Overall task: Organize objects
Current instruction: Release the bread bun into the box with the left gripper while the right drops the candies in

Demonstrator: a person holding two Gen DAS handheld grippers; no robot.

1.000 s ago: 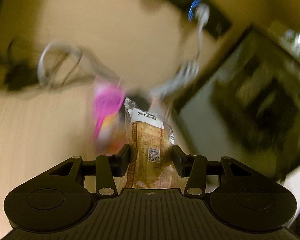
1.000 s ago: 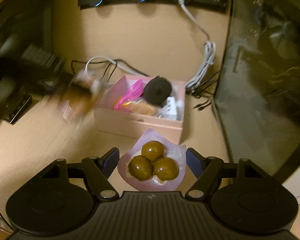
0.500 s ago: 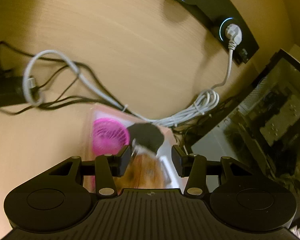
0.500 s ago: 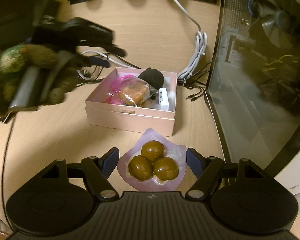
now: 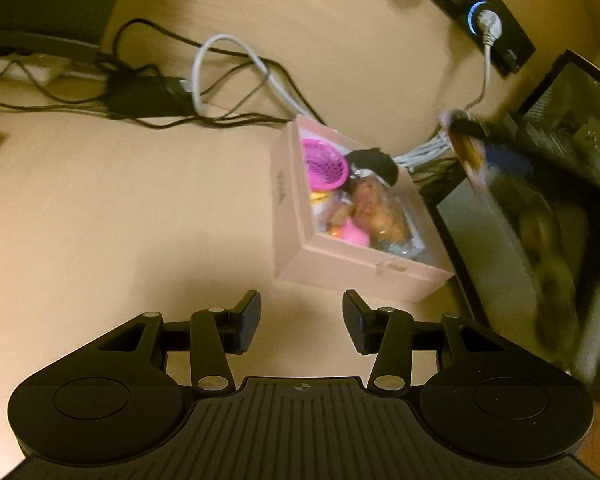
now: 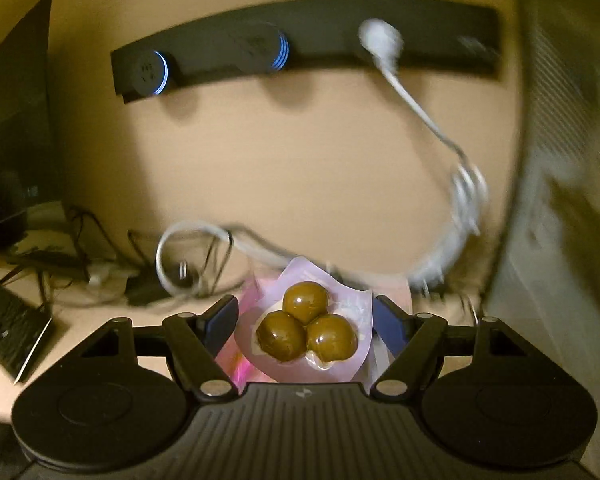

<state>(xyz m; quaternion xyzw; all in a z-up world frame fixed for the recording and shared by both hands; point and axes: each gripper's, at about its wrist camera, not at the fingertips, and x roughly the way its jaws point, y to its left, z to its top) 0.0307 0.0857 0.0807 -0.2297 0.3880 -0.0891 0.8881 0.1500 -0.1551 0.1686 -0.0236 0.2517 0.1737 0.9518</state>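
A pink cardboard box (image 5: 352, 266) sits on the wooden desk. It holds a pink mesh item (image 5: 325, 164), a black round thing (image 5: 374, 161) and a wrapped pastry (image 5: 378, 210). My left gripper (image 5: 301, 320) is open and empty, low over the desk in front of the box. My right gripper (image 6: 305, 320) is shut on a pink packet with three brown balls (image 6: 306, 328) and holds it above the box, whose pink edge shows below the packet. In the left wrist view the right gripper with the packet (image 5: 466, 148) is a blur at the box's right.
A black socket strip (image 6: 300, 52) runs along the back with a white plug and coiled white cable (image 6: 460, 208). Black cables and an adapter (image 5: 148, 96) lie at the back left. A glass-sided computer case (image 5: 540, 208) stands right of the box. A keyboard corner (image 6: 8, 336) is at left.
My left gripper let go of the wrapped pastry into the box and pulled back, open. My right gripper lifted the packet of brown balls and moved it forward over the box.
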